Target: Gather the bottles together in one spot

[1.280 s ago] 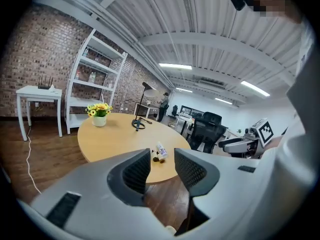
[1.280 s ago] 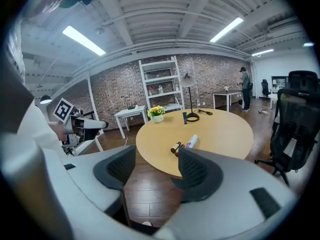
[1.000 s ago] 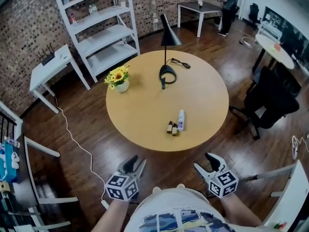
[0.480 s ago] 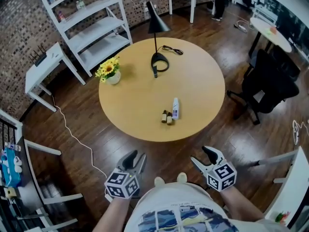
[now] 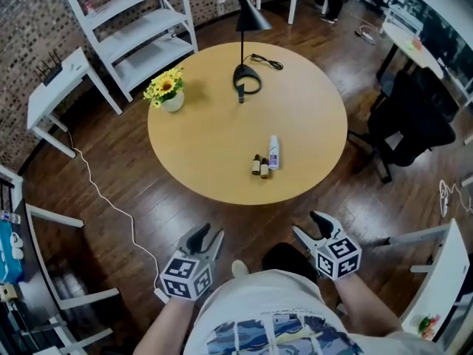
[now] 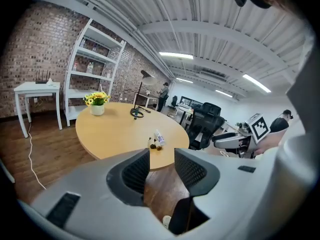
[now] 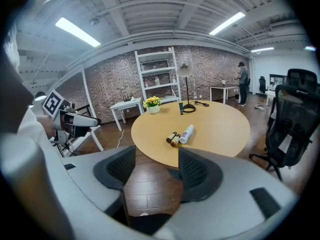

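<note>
Three bottles lie side by side near the front of the round wooden table (image 5: 199,139): a white bottle (image 5: 273,152) and two small brown bottles (image 5: 260,166). They also show as the bottles (image 6: 156,141) in the left gripper view and the bottles (image 7: 180,135) in the right gripper view. My left gripper (image 5: 206,239) hangs over the floor, well short of the table, open and empty. Off to its right, my right gripper (image 5: 309,225) is also open, holding nothing.
On the table stand a black desk lamp (image 5: 247,44) with its cord and a pot of yellow flowers (image 5: 168,92). A white shelf unit (image 5: 133,21) and small white table (image 5: 55,80) stand at back left, a black office chair (image 5: 410,120) at right. A white cable (image 5: 111,205) runs across the floor.
The view has shifted: the table and bottles sit slightly higher and further right in the head view. Both grippers stay low by my body, still open.
</note>
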Motion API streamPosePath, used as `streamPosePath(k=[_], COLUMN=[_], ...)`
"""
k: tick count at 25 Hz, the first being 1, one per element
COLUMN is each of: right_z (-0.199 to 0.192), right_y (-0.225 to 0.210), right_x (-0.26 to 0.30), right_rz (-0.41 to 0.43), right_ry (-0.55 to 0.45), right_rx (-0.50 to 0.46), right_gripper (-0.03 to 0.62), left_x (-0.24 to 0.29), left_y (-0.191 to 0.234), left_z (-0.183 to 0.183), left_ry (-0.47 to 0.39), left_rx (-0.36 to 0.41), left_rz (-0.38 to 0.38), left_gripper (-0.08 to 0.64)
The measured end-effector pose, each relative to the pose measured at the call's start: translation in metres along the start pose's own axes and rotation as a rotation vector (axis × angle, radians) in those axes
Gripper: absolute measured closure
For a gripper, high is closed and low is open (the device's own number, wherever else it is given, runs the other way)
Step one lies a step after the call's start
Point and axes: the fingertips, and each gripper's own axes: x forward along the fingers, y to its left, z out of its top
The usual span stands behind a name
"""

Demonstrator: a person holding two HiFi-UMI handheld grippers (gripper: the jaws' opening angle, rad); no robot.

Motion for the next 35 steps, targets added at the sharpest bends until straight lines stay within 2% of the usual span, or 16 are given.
streamPosePath(k=[6,10,16,22,28,33,35], right_z=[0.005,0.022,0.038,0.042,0.032,0.018,0.019], right_y=[-0.011,-0.028,-0.068,-0.120,-0.165,-0.175,-0.175], right_x=[0.040,0.078,0.152,0.227,0.301,0.339,0.343], right_rz=[-0.011,0.000,0.030,0.073,0.084,0.096,0.107], right_ry=[0.051,0.080,0.152,0.241,0.326,0.411,0.430], right_rx=[0.025,0.012,-0.028,0.087,0.111,0.158,0.135], right_gripper=[0.299,0.299,0.299,0.299,0.299,0.280,0.309], left_x=[0.007,0.033,0.085,0.135,0.189,0.228,0.246], left_y=[0.024,0.037,0.048,0.056,0.069,0.075,0.080], left_z=[-0.002,0.005,0.040,0.087,0.122,0.135,0.138], left_ry=[0.025,0.049,0.049,0.060,0.083,0.143,0.171], left_rx=[-0.005,-0.035,-0.033,-0.023,0.023,0.044,0.058], left_rz=[0.004,0.004,0.022,0.079,0.133,0.091,0.069], left_gripper=[0.420,0.420,0.420,0.420,0.420,0.420,0.420])
